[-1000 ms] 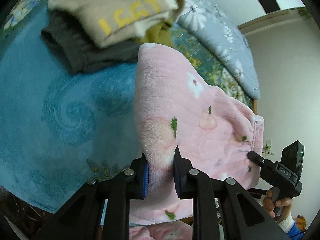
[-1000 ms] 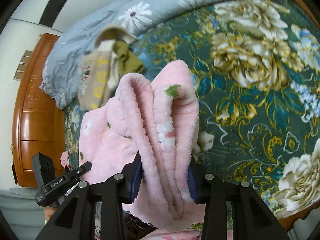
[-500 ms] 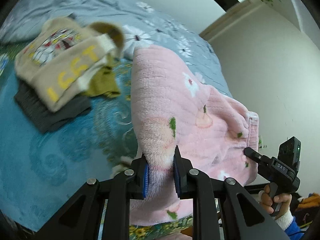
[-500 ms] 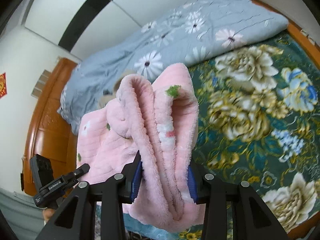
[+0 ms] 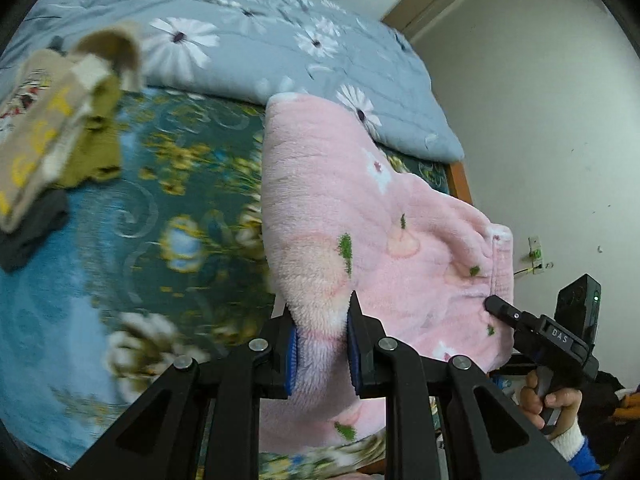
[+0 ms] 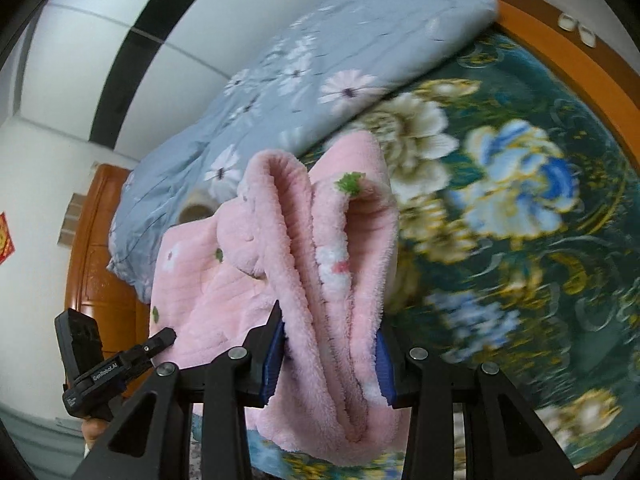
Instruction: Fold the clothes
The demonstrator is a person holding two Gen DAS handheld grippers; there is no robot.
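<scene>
Pink fleece garment hangs pinched between both tools, left tool narrowly, right tool wider.

I see a pale pink fleece garment dotted with small green sprigs, white blossoms and peach shapes. My bedspread is dark teal with cream, blue and gold flowers. The quilt is grey-blue with white daisies. On the folded pile, a beige top carries yellow lettering, over olive and charcoal pieces. My gripper pads are blue.
</scene>
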